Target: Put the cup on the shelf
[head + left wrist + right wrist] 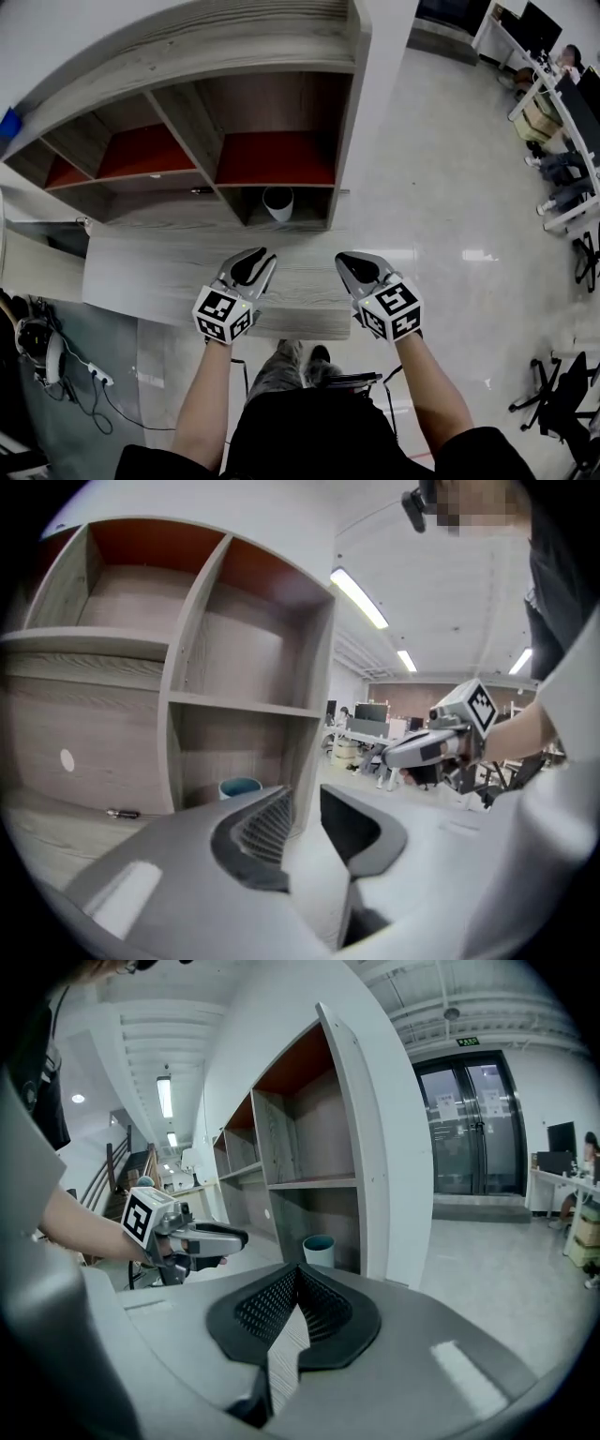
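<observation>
A pale cup (277,202) with a bluish rim stands upright in the lower right compartment of the wooden shelf (281,94). The left gripper view shows the cup (240,787) just past the left jaw, and in the right gripper view the cup (319,1249) sits ahead by the shelf's white side. My left gripper (258,261) hovers over the wooden ledge in front of the shelf, with a narrow gap between its jaws and nothing in it. My right gripper (352,265) is beside it, jaws touching and empty. Both are short of the cup.
The wooden ledge (169,272) runs below the shelf. A small dark object (122,814) lies on it near the left compartments. Red-backed upper compartments (277,155) hold nothing. Cables and gear (42,352) lie on the floor at left. Desks and chairs (562,187) stand at right.
</observation>
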The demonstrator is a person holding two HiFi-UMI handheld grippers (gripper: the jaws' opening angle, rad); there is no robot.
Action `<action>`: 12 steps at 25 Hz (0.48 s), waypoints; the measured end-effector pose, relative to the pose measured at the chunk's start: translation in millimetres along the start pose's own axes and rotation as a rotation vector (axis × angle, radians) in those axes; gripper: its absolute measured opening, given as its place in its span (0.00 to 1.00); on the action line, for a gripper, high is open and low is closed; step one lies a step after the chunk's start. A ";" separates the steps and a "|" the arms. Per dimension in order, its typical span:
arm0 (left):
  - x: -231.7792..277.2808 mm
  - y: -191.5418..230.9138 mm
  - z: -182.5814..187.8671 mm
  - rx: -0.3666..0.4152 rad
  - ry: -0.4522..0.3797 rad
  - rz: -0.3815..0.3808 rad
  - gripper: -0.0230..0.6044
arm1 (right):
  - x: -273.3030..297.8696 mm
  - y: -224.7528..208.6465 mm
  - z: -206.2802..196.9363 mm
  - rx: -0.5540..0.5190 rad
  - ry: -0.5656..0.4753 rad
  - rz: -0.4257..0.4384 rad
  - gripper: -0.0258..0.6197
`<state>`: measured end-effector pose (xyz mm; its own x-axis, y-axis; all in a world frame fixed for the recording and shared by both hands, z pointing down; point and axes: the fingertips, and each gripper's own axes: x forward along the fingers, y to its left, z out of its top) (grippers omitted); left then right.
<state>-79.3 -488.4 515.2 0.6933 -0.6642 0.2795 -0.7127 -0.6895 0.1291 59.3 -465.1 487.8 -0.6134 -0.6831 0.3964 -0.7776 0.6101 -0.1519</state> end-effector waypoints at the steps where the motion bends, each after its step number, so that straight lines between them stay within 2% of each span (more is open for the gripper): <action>1: -5.9 -5.0 3.1 -0.008 -0.012 0.005 0.17 | -4.9 1.2 -1.2 0.001 -0.001 -0.003 0.06; 6: -29.2 -29.1 7.7 -0.046 -0.050 0.016 0.04 | -25.1 10.5 -9.7 0.031 -0.013 -0.004 0.06; 12: -51.1 -64.4 -8.5 -0.083 -0.045 0.000 0.04 | -40.6 34.2 -9.8 0.018 -0.032 0.049 0.06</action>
<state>-69.7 -407.6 500.6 0.6958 -0.6781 0.2369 -0.7181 -0.6642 0.2077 58.9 -412.5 475.4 -0.6545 -0.6653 0.3593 -0.7488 0.6360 -0.1865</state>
